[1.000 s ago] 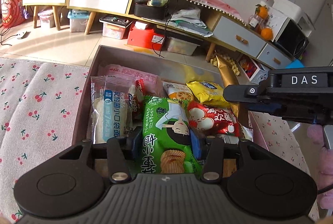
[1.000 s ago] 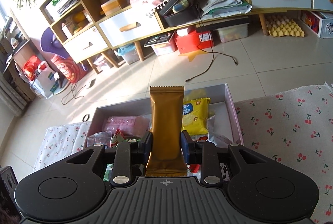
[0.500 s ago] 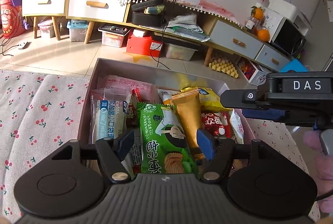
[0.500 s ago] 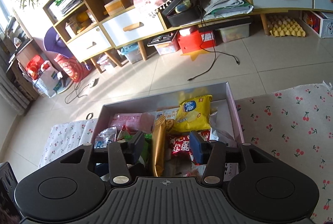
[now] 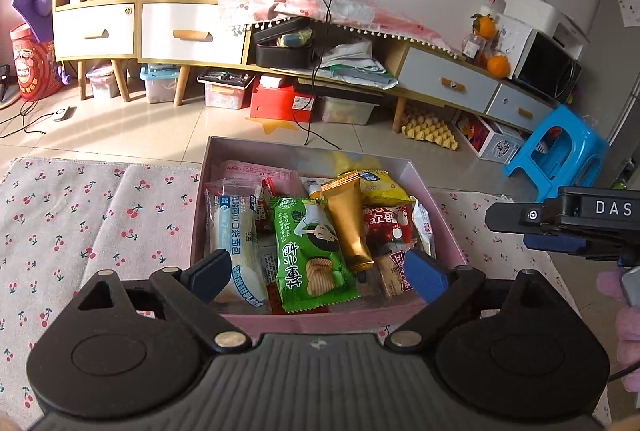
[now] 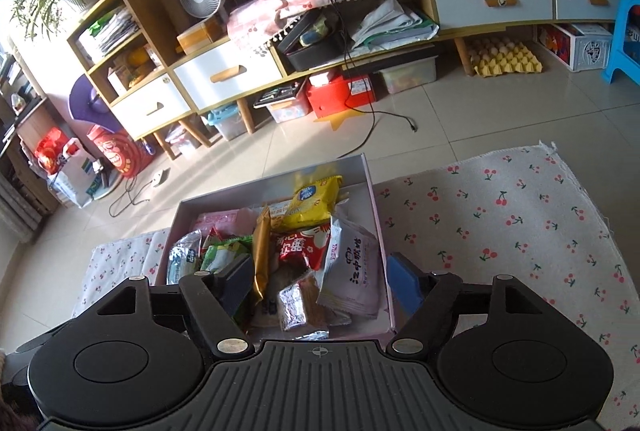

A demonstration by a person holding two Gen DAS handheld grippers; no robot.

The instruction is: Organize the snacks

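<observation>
**Cherry-print mat, box nearly full**

Cherry-print mat spreads under the pink box. Above it the left gripper and right gripper are both opening, nothing pinched. The gold packet lies slanted across the green chip bag inside. Heaped loosely like this, packets could slide over the rim.
</observation>
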